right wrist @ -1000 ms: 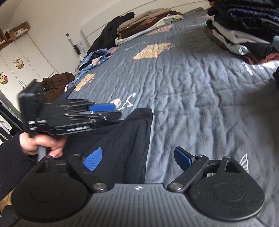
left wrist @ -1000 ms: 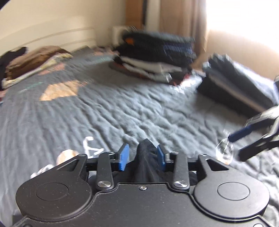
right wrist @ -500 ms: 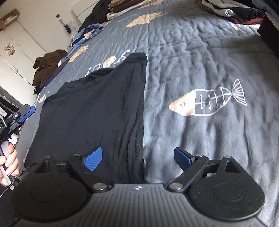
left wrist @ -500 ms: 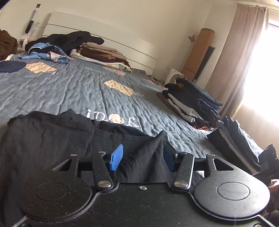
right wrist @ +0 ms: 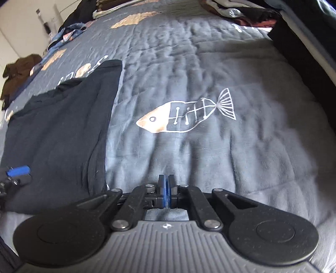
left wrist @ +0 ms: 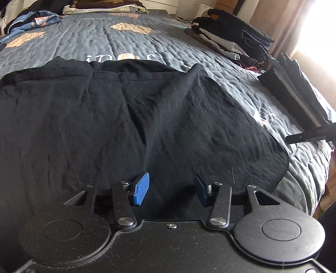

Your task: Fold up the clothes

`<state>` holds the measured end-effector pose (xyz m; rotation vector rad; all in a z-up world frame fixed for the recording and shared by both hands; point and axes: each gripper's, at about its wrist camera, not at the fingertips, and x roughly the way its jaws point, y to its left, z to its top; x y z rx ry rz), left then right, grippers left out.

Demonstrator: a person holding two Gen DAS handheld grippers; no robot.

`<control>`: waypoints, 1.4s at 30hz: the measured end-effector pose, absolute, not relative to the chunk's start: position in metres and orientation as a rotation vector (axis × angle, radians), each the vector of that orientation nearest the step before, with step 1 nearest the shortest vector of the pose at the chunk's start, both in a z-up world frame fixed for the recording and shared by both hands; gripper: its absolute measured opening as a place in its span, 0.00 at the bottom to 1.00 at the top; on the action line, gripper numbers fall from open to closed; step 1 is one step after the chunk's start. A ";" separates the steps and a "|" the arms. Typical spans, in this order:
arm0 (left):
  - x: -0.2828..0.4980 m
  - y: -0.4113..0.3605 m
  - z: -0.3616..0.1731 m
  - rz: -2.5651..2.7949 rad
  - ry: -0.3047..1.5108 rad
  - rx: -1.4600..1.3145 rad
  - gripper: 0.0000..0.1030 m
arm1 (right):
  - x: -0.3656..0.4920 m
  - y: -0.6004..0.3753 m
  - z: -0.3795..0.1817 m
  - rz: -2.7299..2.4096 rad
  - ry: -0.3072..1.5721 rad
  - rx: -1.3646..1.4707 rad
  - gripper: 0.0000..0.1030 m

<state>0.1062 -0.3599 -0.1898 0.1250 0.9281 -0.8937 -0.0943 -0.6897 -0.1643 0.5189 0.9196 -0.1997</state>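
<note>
A black garment [left wrist: 130, 117] is lying spread flat on a grey quilted bedspread [right wrist: 210, 163], its far hem running just short of the printed lettering and its right edge curving down toward the side of the bed. The left gripper [left wrist: 171, 190] is hovering low over the garment's near edge with its blue pads [left wrist: 141, 189] standing apart; dark cloth is showing in the gap, but the pads are not pressing on it. The right gripper [right wrist: 166, 190] is sitting over bare quilt just beside the garment's right edge, its two fingers pressed together with nothing between them. Ahead of it a broad stretch of bedspread is lying open around a printed fish skeleton [right wrist: 187, 114]. That open room is ending at a dark folded stack [left wrist: 298, 92] along the right side and a taller pile of folded clothes [left wrist: 231, 40] farther back. Loose clothing [left wrist: 31, 20] is crowding the far left corner near the headboard. The left wrist view is catching a dark bar of the right gripper at the frame's right edge
</note>
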 end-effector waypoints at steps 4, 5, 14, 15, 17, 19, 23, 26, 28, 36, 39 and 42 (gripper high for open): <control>0.109 -0.360 -0.185 -0.906 0.933 0.098 0.47 | -0.089 -0.672 -0.146 -0.053 0.832 0.595 0.05; 0.108 -0.360 -0.185 -0.904 0.934 0.102 0.47 | -0.084 -0.660 -0.141 0.003 0.814 0.601 0.06; 0.130 -0.331 -0.165 -0.816 0.897 0.102 0.48 | -0.022 -0.596 -0.179 0.141 0.936 0.501 0.30; 0.134 -0.325 -0.161 -0.801 0.889 0.100 0.48 | -0.022 -0.601 -0.186 0.126 0.946 0.506 0.28; 0.143 -0.313 -0.153 -0.770 0.872 0.096 0.48 | -0.027 -0.612 -0.186 0.125 0.939 0.543 0.28; 0.152 -0.301 -0.145 -0.740 0.854 0.092 0.50 | -0.033 -0.618 -0.180 0.110 0.936 0.563 0.29; 0.175 -0.268 -0.130 -0.659 0.817 0.050 0.70 | -0.025 -0.612 -0.155 0.100 0.857 0.540 0.45; 0.209 -0.230 -0.129 -0.552 0.806 -0.044 0.70 | 0.005 -0.605 -0.146 0.120 0.820 0.497 0.53; 0.231 -0.208 -0.133 -0.495 0.801 -0.089 0.70 | 0.029 -0.601 -0.143 0.138 0.807 0.471 0.56; 0.273 -0.190 -0.160 -0.562 0.827 -0.065 0.32 | 0.096 -0.590 -0.141 0.168 0.777 0.410 0.60; 0.282 -0.196 -0.177 -0.603 0.867 -0.066 0.24 | 0.102 -0.584 -0.148 0.195 0.764 0.436 0.62; 0.295 -0.193 -0.180 -0.611 0.870 -0.148 0.25 | 0.106 -0.572 -0.147 0.204 0.760 0.407 0.63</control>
